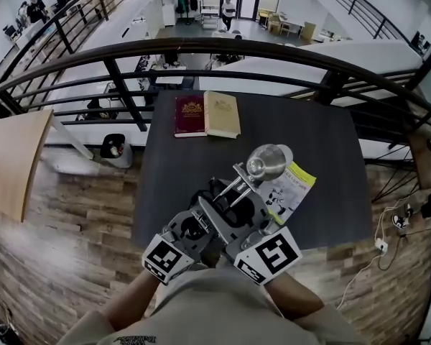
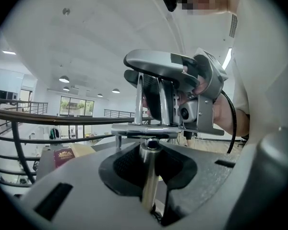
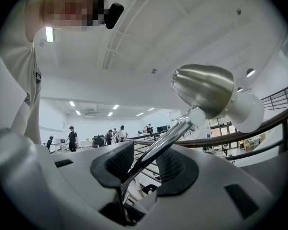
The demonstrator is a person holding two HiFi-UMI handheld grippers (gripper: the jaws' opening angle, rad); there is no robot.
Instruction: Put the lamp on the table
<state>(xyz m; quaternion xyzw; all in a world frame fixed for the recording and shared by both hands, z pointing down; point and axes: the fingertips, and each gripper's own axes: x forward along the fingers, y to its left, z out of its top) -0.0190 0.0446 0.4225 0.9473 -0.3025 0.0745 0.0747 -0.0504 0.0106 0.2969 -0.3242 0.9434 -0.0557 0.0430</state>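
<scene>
Two tongs sit close against our chest in the head view, their marker cubes turned toward us, and both are clamped on the lamp (image 1: 268,161). Our left tongs (image 2: 151,174) pinch an upright chrome rod of it. The rod stands between the black pads with both pressing on it, and its capped joint shows just above them, under a flat cross bar (image 2: 146,128). Our right tongs (image 3: 144,164) pinch the slanted arm. It runs up and to the right between the ribbed pads, against the left one low down, to the brushed metal shade (image 3: 204,87) and the white bulb (image 3: 245,111) at its mouth. In the left gripper view we see the body of the right tongs just beyond the cross bar.

We hold the lamp up over the near part of the dark tabletop (image 1: 330,142), its shade pointing away from us. Just right of the tongs a booklet (image 1: 294,189) with a yellow edge lies flat on the tabletop, partly under the shade as we look down. Farther off, at the far edge, a red book (image 1: 190,115) and a tan book (image 1: 223,113) lie side by side, touching.

Beyond the tabletop a dark railing (image 1: 223,47) curves across. A wooden board (image 1: 14,160) sits at the far left. Past the railing, a lower floor holds desks and several people (image 1: 228,9).
</scene>
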